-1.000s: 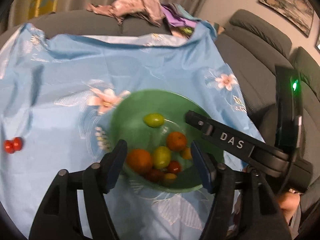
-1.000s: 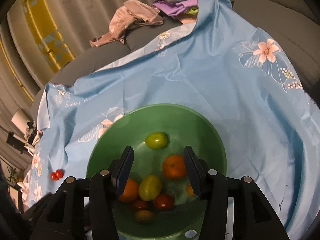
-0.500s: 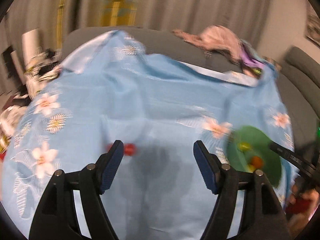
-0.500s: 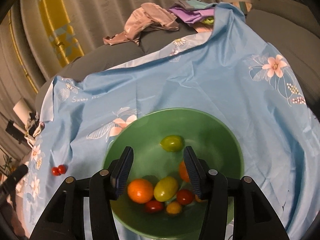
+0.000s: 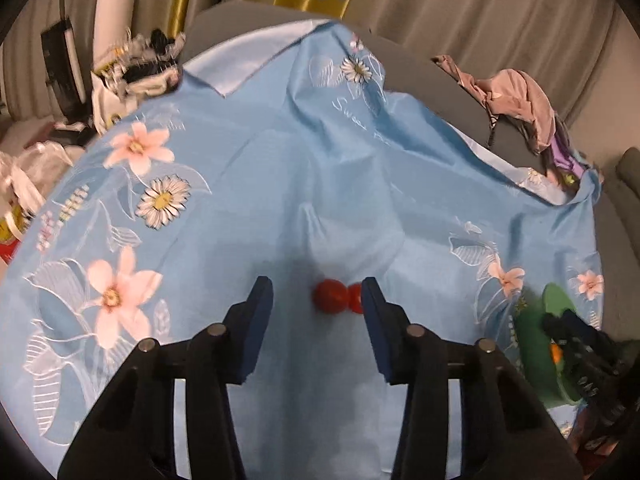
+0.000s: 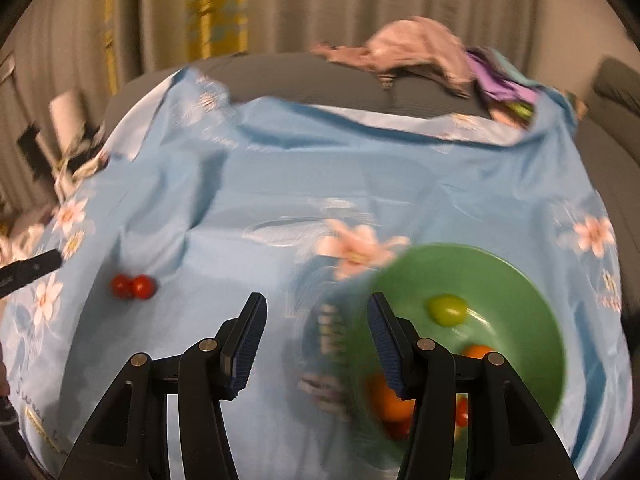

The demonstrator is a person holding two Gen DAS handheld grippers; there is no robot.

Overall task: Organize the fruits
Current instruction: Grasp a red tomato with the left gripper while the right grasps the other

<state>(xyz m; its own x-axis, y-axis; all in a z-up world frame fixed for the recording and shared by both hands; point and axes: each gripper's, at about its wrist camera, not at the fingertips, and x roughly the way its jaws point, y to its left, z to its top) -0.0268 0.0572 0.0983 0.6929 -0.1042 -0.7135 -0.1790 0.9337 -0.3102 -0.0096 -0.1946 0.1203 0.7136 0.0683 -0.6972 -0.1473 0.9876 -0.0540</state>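
Two small red tomatoes (image 5: 335, 297) lie side by side on the blue flowered cloth (image 5: 280, 184). My left gripper (image 5: 316, 306) is open and empty, its jaws just short of them, the right jaw near the right tomato. The pair also shows in the right wrist view (image 6: 132, 286), far left. A green bowl (image 6: 516, 280) holds several fruits: a green one (image 6: 446, 310), oranges (image 6: 386, 398) and small red ones. My right gripper (image 6: 314, 330) is open and empty, over the cloth at the bowl's left rim. The bowl's edge shows in the left wrist view (image 5: 554, 300).
The cloth covers a grey sofa (image 6: 300, 80). A pile of clothes (image 6: 420, 54) lies on the sofa back at the right. Clutter and a dark box (image 5: 64, 64) stand at the far left. Curtains hang behind.
My left gripper has swung left from over the bowl to the two red tomatoes. My right gripper has moved left off the bowl's middle to its left rim.
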